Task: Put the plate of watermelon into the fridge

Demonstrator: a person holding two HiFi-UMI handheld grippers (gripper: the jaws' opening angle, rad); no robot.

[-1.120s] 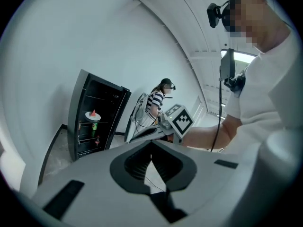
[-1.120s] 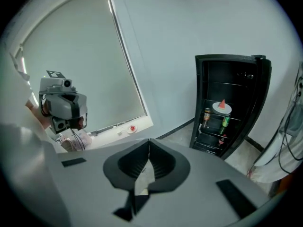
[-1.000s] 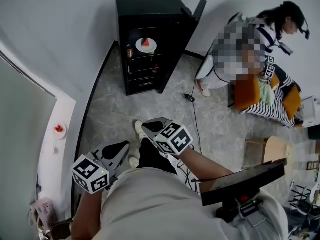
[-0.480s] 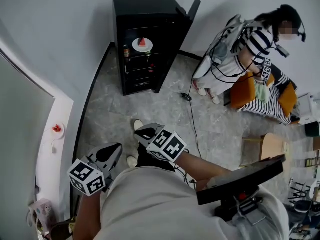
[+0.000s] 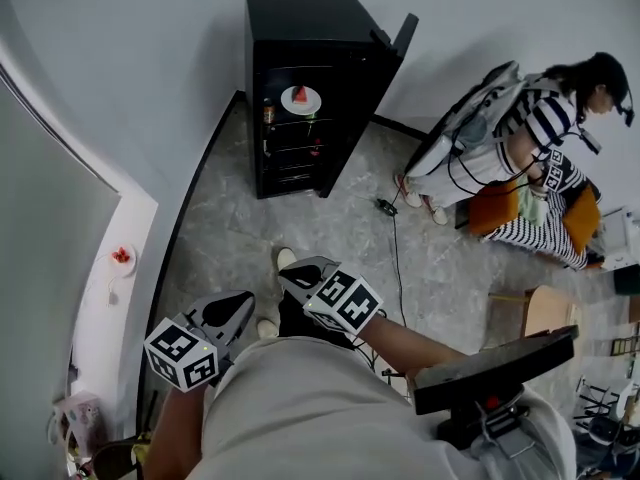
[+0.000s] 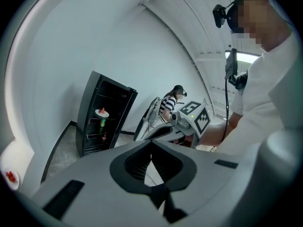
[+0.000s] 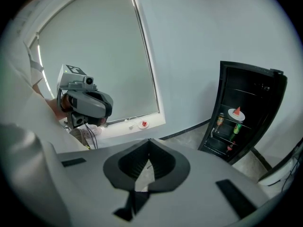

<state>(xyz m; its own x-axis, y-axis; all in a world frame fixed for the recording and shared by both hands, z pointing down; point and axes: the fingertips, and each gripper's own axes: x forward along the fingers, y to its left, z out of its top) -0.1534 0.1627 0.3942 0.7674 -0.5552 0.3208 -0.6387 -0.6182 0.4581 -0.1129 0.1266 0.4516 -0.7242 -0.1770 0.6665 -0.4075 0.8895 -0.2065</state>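
Grey marbled floor (image 5: 250,218) runs up to white walls, and at 12 o'clock in the head view stands a black fridge (image 5: 300,28) with its door swung open. The plate of watermelon (image 5: 300,99) sits on the fridge's upper shelf. At 6 o'clock, well apart from the fridge, the left gripper (image 5: 244,298) and right gripper (image 5: 284,268) both have fingers pressed together, holding nothing. A second person (image 5: 540,138) bends at 2 o'clock.

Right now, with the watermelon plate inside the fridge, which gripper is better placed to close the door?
Probably the right gripper: the open fridge door hangs on its side, and it sits slightly nearer. Both are shut, empty, far away.
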